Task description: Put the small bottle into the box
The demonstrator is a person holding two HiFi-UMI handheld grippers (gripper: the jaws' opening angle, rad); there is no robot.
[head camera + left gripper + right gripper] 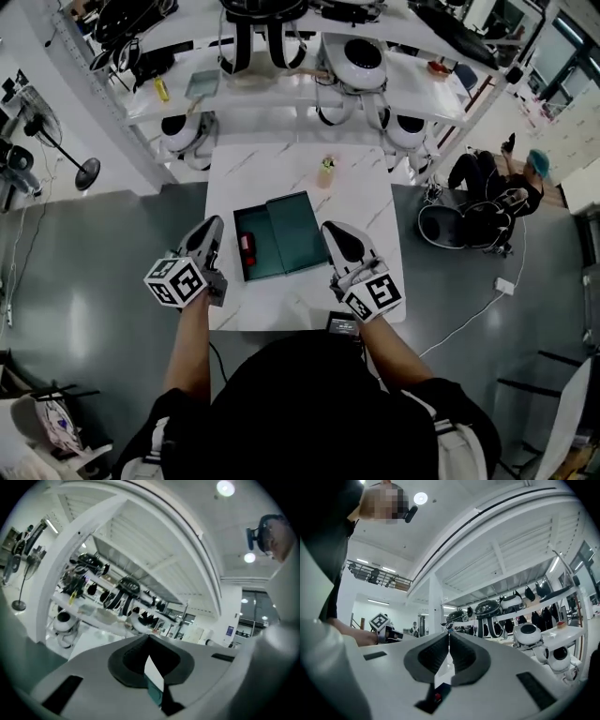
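In the head view, a teal box (240, 225) lies open in the middle of the white table (366, 202), its lid (298, 232) flat beside it on the right. Inside the box lies a small red thing (247, 246), which also shows as a red speck (437, 697) below the jaws in the right gripper view; I cannot tell whether it is the bottle. My left gripper (214, 225) hovers at the box's left side, shut and empty. At the lid's right side my right gripper (330, 228) is raised, also shut on nothing. Both point level, jaws meeting at the tip (149, 637) (449, 633).
A small yellowish container (325, 172) stands near the table's far edge. Behind the table run white shelves (281, 89) with robot heads and gear. Grey floor surrounds the table. A person (497, 192) sits at the far right, and a fan (66, 155) stands at the left.
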